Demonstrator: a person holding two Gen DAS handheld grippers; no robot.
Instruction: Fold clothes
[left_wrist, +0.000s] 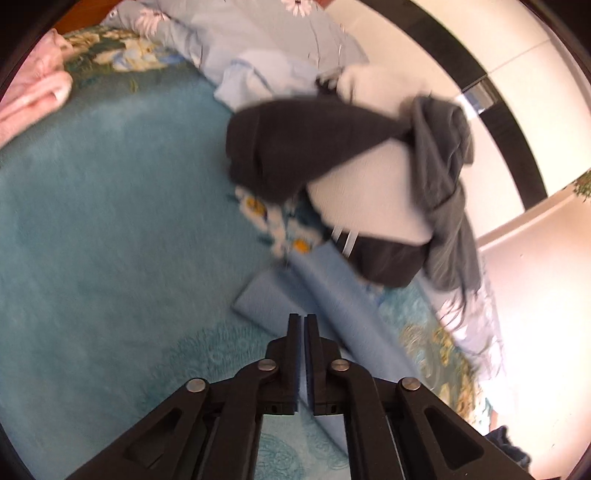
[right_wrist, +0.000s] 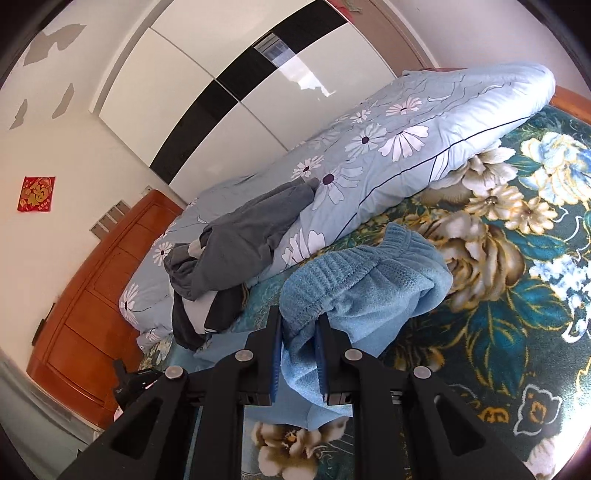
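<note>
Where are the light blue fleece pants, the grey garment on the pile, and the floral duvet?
light blue fleece pants (right_wrist: 343, 273), right wrist view, on the ribbed elastic waistband.
grey garment (right_wrist: 243, 236), right wrist view, on its broad upper panel.
floral duvet (right_wrist: 406, 136), right wrist view, on a large white daisy print.

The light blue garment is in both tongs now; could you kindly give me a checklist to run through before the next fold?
1. Right tongs gripping the light blue garment at its ribbed waistband: ok.
2. Left tongs pinching blue fabric: ok.
3. Garment flat between the grips: not ok, bunched.
4. Dark clothes pile apart from the garment: cannot tell.
5. Left view sharp: not ok, blurred.
</note>
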